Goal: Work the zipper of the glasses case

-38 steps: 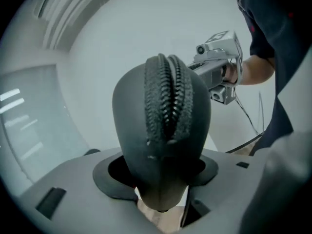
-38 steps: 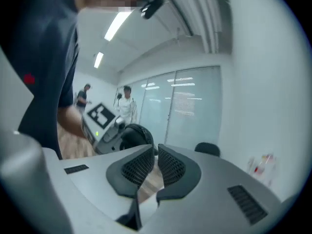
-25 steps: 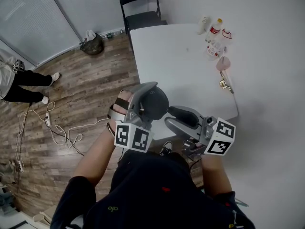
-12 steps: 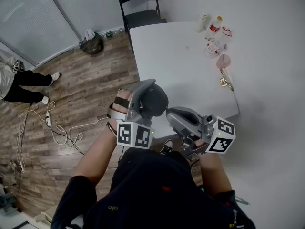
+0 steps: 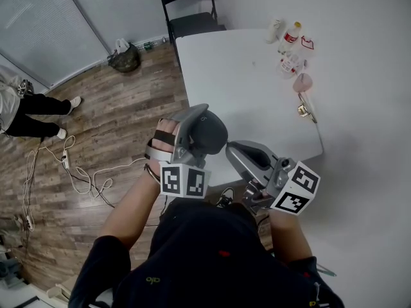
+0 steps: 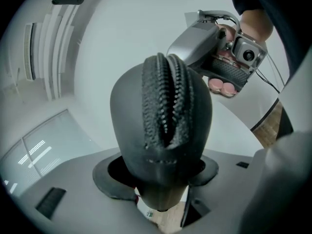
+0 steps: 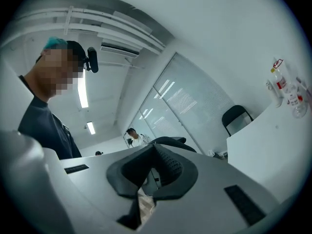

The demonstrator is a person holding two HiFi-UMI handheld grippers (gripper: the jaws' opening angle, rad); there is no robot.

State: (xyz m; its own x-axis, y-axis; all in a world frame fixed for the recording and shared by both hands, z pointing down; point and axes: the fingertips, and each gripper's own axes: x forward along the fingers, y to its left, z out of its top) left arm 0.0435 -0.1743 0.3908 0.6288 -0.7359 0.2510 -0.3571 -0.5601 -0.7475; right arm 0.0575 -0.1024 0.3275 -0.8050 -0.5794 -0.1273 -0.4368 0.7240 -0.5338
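Closest, at 6 o'clock, the dark glasses case (image 6: 161, 111) is clamped in the left hand-held gripper (image 6: 157, 182), its zipper (image 6: 167, 99) gaping. At 1 o'clock, the right hand-held gripper (image 5: 231, 149) is closed at the zipper's end; a pinched pull cannot be confirmed. The zipper work seems unfinished. The bench (image 5: 244, 88) lies beyond.

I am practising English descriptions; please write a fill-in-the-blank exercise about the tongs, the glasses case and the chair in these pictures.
1. The left tongs grip the dark grey oval fabric glasses case; its zipper teeth stand apart, so it is partly ____.
2. The jaws of the right tongs are ____, not open.
3. The folding chair at the white rectangular table is ____ in colour.
Missing words: open; shut; black.
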